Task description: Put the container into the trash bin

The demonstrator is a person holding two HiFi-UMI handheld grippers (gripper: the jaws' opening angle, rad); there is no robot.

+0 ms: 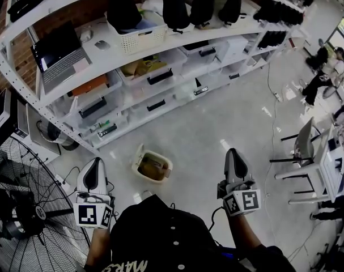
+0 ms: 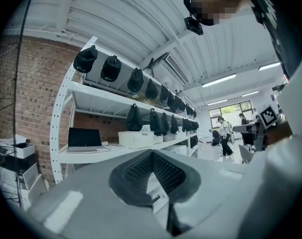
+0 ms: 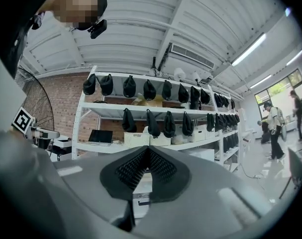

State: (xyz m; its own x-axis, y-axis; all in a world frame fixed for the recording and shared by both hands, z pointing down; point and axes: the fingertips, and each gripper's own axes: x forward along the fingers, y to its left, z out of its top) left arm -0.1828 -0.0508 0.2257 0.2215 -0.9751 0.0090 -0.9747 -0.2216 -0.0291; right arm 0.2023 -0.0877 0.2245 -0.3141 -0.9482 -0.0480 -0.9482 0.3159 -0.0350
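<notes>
A trash bin (image 1: 136, 164) with brownish contents is seen on the floor at frame centre, flanked lower down by the left hand-held gripper (image 1: 94, 164) and right hand-held gripper (image 1: 234, 153); shelves (image 1: 228, 29) fill the top.

Beige trash bin (image 1: 158, 155), open-topped, on floor (image 1: 217, 123)

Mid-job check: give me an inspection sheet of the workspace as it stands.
Surface: pale glossy floor, no table in view.
Job's things: trash bin on the floor ahead, brownish contents inside; container not told apart.
Clutter: small pale item on the floor near the bin.
Grippers: left tool and right tool both shut, nothing between the jaws.
Cables: one cable trails along the floor by the shelving; another cable beside the fan.
Surroundings: shelving with laptop and storage bins, fan at left, chair at right.
</notes>
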